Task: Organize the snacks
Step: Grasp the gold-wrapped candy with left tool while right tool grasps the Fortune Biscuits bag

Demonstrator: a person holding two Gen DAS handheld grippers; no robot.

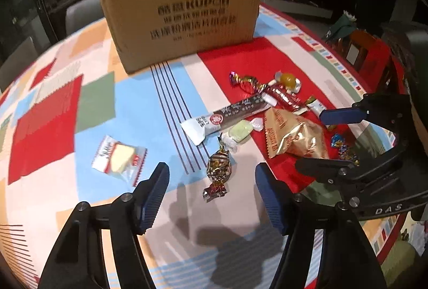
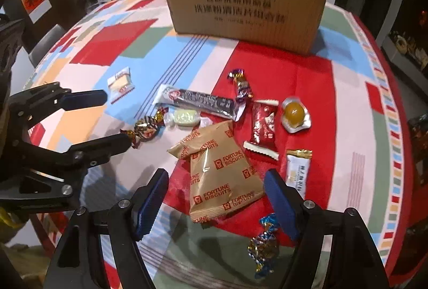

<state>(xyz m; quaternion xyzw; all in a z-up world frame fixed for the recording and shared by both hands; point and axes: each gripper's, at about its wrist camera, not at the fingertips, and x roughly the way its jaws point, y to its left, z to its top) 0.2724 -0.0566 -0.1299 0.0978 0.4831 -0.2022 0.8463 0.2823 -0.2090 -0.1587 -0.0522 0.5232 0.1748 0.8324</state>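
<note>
Several snacks lie on a patchwork tablecloth [image 1: 45,115] before a cardboard box [image 1: 182,13] [image 2: 246,0]. My left gripper [image 1: 212,174] is open just above the cloth. A brown foil candy [image 1: 218,166] [image 2: 145,128] lies between its fingers, untouched by the pads. My right gripper [image 2: 216,179] is open, low over a gold Fortune Biscuits packet [image 2: 219,171] [image 1: 291,133], with no pad on it. Beyond lie a long dark bar [image 1: 227,115] [image 2: 198,101], a green candy [image 1: 240,131] and a clear cake packet [image 1: 120,158] [image 2: 120,84].
A purple candy [image 2: 242,85], red wrapper [image 2: 263,125], yellow jelly cup [image 2: 295,115], white-gold stick [image 2: 297,171] and blue foil candy [image 2: 264,243] lie on the red patch. Grey chairs [image 1: 80,13] [image 2: 45,45] stand at the table's far edge. The left gripper [image 2: 117,117] shows at left.
</note>
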